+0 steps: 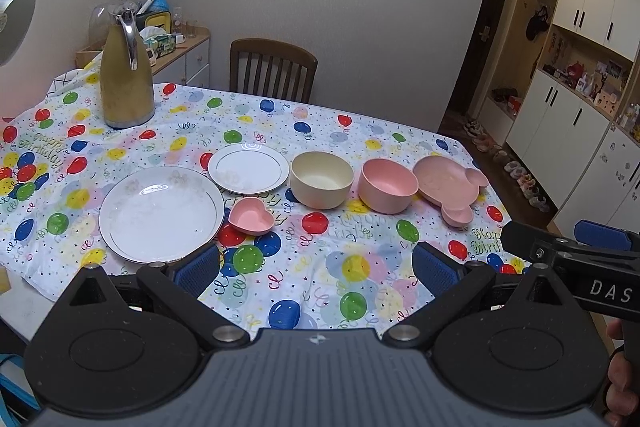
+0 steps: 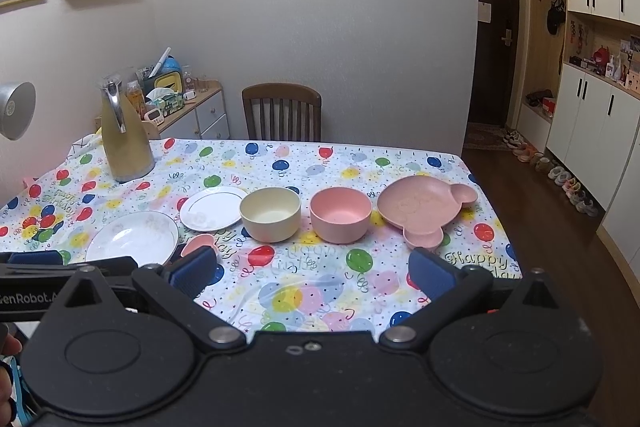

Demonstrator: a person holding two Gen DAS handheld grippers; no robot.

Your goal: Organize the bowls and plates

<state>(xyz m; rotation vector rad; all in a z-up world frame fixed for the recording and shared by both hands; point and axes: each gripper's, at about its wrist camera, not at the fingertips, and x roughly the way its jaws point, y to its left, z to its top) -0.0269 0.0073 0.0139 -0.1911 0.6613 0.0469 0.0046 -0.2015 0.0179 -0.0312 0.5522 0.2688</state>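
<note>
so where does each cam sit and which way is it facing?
Left wrist: on the left hand-held gripper, above the table's near edge, looking across the dishes to the chair; its open fingers show, plus the right hand-held gripper at the right edge.
Right wrist: on the right hand-held gripper, further right, same heading; open fingers and the left one at the left edge.
Shared: large plate, cream bowl, pink bowl, thermos.
</note>
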